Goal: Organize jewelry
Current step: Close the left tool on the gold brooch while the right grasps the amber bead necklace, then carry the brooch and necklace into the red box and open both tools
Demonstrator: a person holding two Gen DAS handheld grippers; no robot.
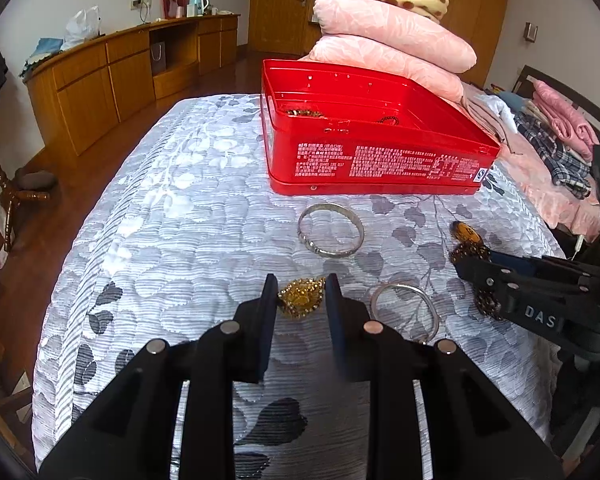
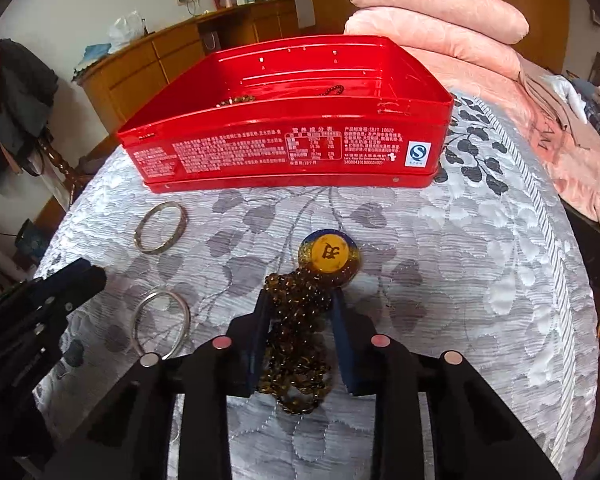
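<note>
Black plastic tools [image 1: 300, 292], silver round bolts, white "DAS" lettering.
</note>
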